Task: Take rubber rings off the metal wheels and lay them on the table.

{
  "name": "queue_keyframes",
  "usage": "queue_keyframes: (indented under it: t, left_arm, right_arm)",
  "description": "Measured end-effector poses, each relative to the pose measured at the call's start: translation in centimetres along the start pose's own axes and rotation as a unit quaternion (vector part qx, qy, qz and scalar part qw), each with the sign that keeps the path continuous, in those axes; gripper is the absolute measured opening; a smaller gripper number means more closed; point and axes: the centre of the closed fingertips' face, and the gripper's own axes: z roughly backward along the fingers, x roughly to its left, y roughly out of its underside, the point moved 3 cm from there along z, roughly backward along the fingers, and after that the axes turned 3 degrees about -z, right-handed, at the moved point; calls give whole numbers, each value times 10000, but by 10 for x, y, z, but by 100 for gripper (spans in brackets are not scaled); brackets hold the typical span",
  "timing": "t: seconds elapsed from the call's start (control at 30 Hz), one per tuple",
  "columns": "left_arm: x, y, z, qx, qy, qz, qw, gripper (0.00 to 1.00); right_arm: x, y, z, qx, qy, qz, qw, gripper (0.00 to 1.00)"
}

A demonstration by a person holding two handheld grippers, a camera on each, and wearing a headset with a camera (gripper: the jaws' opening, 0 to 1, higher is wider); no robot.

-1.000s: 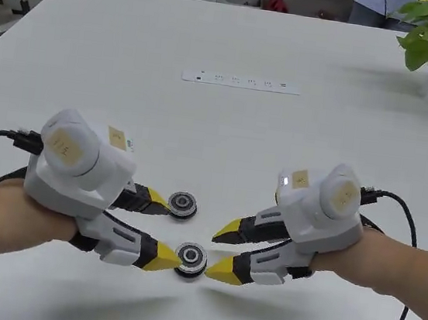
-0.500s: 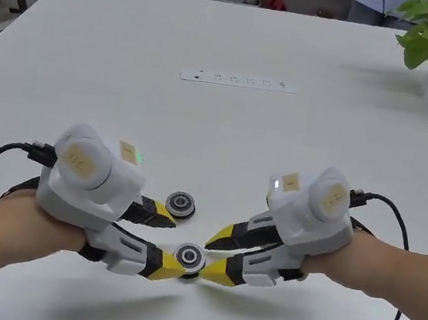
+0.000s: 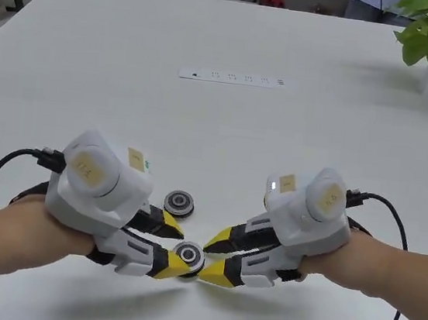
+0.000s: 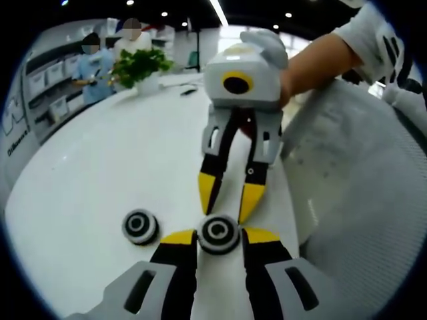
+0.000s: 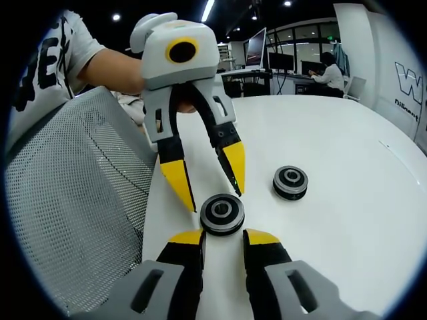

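Left gripper (image 3: 179, 248) had its jaws part open, yellow tips close on either side of the near wheel (image 3: 188, 256), near the front edge of the counter (image 3: 223, 145); whether they pinched it could not be told. Right gripper (image 3: 205, 260) faced it, jaws apart and holding nothing, tips just short of the same wheel, whose dark rubber ring (image 5: 204, 215) was on. The second wheel (image 3: 179, 202) lay just beyond, untouched. Tan stickers (image 3: 136, 159) on the gripper housings and marks on the power strip (image 3: 232, 77) were too small to read; wall lettering (image 5: 403, 77) began with a large W. A second earlier the left jaws had been spread wider, one tip beside the second wheel.
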Motion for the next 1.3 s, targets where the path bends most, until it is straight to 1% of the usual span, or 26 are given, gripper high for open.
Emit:
queue_keyframes:
  t: [0.17,0.27,0.37,0.43,0.47,0.57,0.73,0.77,0.8,1.1,1.2,1.3]
  left_arm:
    - [-2,0,-3,19,53,-66,10000,22]
    - [-2,1,-5,37,3,-129,9999,20]
    - [-1,0,-5,25,-25,-118,9999,18]
    - [-1,0,-5,47,-61,-213,9997,17]
    - [-2,0,-6,74,-56,-331,9994,17]
    - [-3,0,-7,83,-86,-433,9990,18]
    - [0,0,-7,15,-166,-424,9990,15]
    - [2,-1,-8,-42,-198,-521,9984,14]
    - [0,1,-8,0,-188,-456,9988,14]
    - [-1,0,-8,-69,-225,-441,9987,14]
    - [-1,1,-8,-78,-229,-437,9988,14]
    - [-1,0,-8,-88,-228,-431,9988,14]
  right_arm:
    - [0,0,0,0,-7,8,10000,19]
    - [0,1,-1,-2,-10,3,10000,20]
    - [1,1,-1,-2,-16,7,10000,19]
    - [1,1,-1,-7,-20,2,10000,19]
    - [0,1,-1,-8,-20,-2,10000,19]
    - [0,1,-2,-12,-14,-6,10000,19]
    - [0,-1,-3,-58,-9,-36,10000,18]
    - [1,-1,-3,-51,-10,-42,10000,18]
    - [0,-1,-3,-55,-10,-42,10000,18]
    - [1,-1,-1,-92,-45,-113,9999,17]
    - [1,-4,-2,-160,-40,-184,9997,21]
    - [3,-4,-5,-150,-26,-131,9998,22]
